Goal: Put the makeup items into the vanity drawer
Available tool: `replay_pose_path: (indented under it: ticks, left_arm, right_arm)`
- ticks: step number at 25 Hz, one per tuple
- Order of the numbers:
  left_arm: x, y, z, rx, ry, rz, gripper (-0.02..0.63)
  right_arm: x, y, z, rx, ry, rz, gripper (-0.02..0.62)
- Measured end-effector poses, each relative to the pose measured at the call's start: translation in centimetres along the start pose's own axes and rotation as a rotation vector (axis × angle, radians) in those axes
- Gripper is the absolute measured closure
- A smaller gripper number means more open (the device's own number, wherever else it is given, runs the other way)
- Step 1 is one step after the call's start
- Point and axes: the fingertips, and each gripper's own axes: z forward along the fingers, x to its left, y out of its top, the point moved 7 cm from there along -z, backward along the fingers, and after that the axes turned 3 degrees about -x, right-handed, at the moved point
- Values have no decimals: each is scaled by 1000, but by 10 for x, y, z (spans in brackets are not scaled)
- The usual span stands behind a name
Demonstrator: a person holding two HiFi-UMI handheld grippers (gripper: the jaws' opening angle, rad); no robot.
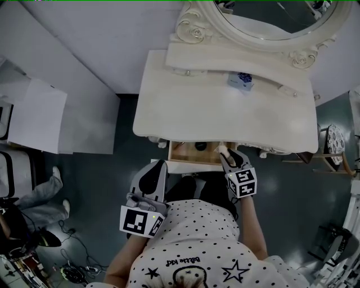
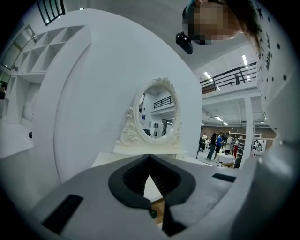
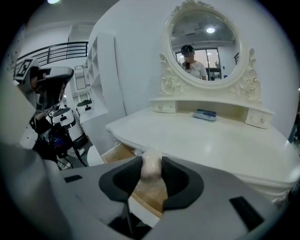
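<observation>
Head view looks steeply down on a white vanity surface (image 1: 214,112) with an ornate oval mirror (image 1: 270,17) at the upper right of the frame. A small blue packet (image 1: 243,80) lies on the surface just below the mirror's base. At the lower centre of the frame the drawer (image 1: 181,152) stands pulled out from under the front edge, showing its wooden floor, and a small dark item (image 1: 199,146) lies inside it.

The right tongs (image 1: 227,156) sit at the drawer's right end and are closed on a pale rounded makeup item (image 1: 223,148). In the right gripper view that item fills the gap between the two black pads, with the open drawer directly beneath it in the lower centre of the frame.

The left tongs (image 1: 160,164) are at the lower left of the drawer, just short of its front edge. In the left gripper view their tips meet, with nothing between them, and a sliver of the wooden drawer shows through the narrow slit below the tips.
</observation>
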Motion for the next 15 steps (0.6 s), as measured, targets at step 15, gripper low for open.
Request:
replay_pose_path:
  ticks: [15]
  left_arm:
    - [-4,0,3,12,1,2,607]
  right_arm:
    - [-10,-30,73,235,81,-121,454]
